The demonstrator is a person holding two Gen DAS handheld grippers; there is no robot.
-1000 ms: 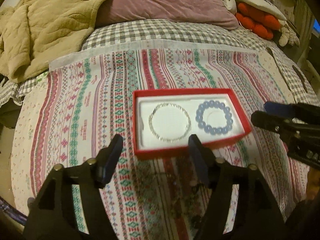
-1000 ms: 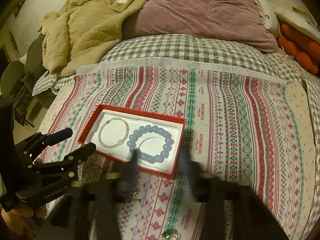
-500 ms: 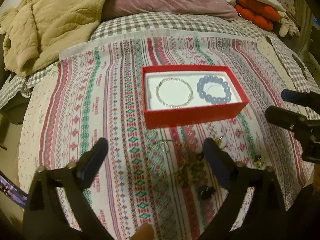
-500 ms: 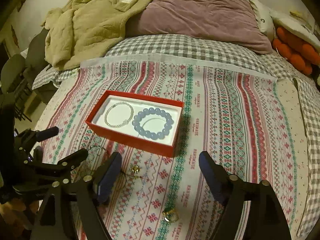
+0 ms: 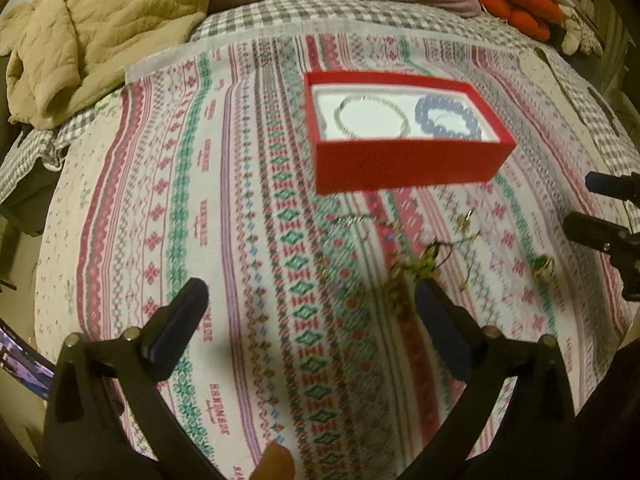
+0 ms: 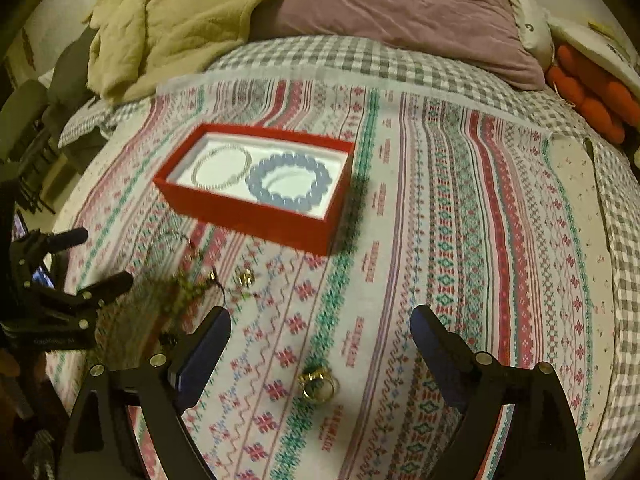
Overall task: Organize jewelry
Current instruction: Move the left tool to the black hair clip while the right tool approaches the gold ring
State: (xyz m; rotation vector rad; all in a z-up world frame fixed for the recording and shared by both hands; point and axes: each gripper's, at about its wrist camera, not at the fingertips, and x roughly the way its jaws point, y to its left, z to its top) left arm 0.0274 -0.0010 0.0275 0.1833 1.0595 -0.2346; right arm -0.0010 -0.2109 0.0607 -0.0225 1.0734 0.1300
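A red box [image 5: 408, 168] [image 6: 256, 216] stands on the patterned cloth and holds a silver bracelet [image 5: 370, 120] [image 6: 221, 168] and a blue bead bracelet [image 5: 446, 120] [image 6: 290, 186]. Loose jewelry lies in front of the box: a green bead strand with thin chains [image 5: 416, 264] [image 6: 188, 280], a small gold piece [image 6: 245, 278], and a gold ring with a green stone [image 6: 318, 386] [image 5: 542, 270]. My left gripper [image 5: 308, 304] [image 6: 102, 258] is open and empty, above the cloth. My right gripper [image 6: 320, 328] [image 5: 588, 202] is open and empty, the ring between its fingers.
The patterned cloth [image 6: 460, 240] covers a checked bedsheet [image 6: 320, 56]. A beige blanket [image 5: 92, 28] and a mauve pillow [image 6: 400, 4] lie at the back. Orange plush items [image 6: 592, 96] sit at the far right. The bed edge drops off at the left.
Both grippers have pulled back from the box toward the near side of the bed. The loose jewelry in front of the box has come into view. Both stay open.
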